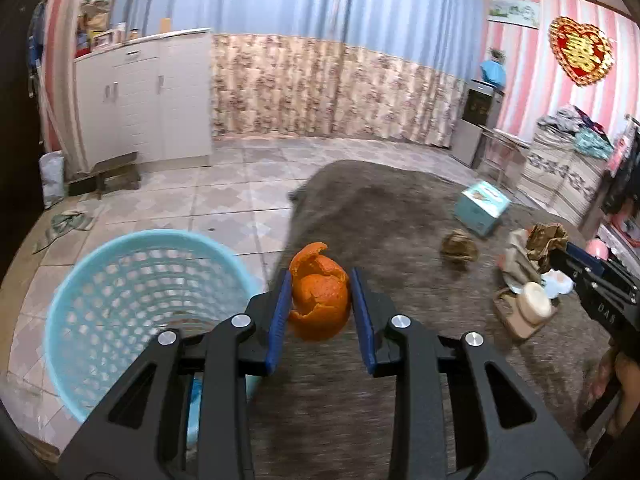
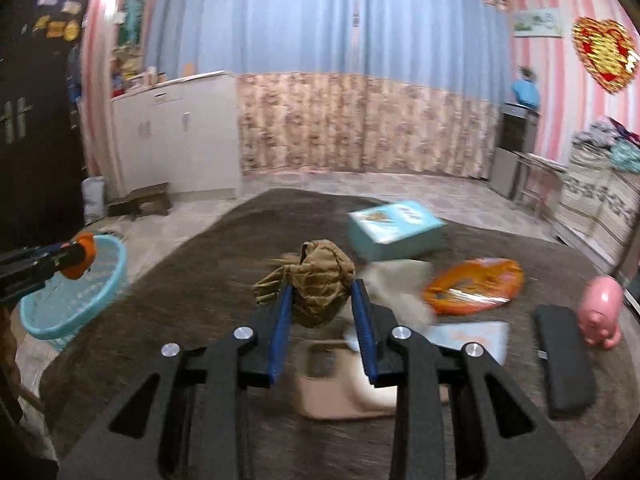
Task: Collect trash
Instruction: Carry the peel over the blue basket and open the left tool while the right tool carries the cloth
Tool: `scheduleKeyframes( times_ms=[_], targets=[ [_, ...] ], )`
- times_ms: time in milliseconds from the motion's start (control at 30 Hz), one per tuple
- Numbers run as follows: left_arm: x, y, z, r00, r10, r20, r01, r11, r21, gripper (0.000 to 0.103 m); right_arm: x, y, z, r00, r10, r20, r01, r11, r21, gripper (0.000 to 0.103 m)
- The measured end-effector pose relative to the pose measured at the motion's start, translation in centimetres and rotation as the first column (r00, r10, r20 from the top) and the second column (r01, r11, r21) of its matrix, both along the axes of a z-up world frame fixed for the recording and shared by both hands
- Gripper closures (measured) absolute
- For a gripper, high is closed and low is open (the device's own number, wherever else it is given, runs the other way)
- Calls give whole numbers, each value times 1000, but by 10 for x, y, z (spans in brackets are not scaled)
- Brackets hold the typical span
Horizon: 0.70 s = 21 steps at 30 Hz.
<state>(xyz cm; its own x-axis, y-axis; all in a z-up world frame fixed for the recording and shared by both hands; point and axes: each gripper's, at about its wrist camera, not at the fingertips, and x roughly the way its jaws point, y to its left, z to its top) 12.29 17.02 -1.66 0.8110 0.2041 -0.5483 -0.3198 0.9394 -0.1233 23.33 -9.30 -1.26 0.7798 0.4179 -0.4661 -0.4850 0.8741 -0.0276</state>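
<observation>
A pink pig-shaped figure (image 2: 603, 312) is standing at the right edge of the right wrist view on the brown shaggy carpet (image 2: 200, 280), with a black oblong pad (image 2: 564, 360) lying just beside it. White low cabinets (image 1: 148, 96) are standing at the upper left, blue pleated curtains (image 1: 300, 0) are hanging across the top, and a red-and-gold heart-shaped wall ornament (image 1: 581, 50) is hanging at the upper right.

Two fisheye wrist views, forward and downward, sharing brown rug (image 1: 400, 240) and blue basket (image 2: 80, 296).
</observation>
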Motion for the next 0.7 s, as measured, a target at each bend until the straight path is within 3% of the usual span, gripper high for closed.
scheduleKeyframes(
  times_ms=[400,700],
  targets=[
    [-42,95,-16,985,168,-33,-168,986,11,74,-15,115,-3,979,203,-9,-203,979,-13,72],
    [-59,131,-29,976,213,-51,-213,977,18,74,-16,168,-8,962,271,-37,-270,963,20,72]
  ],
)
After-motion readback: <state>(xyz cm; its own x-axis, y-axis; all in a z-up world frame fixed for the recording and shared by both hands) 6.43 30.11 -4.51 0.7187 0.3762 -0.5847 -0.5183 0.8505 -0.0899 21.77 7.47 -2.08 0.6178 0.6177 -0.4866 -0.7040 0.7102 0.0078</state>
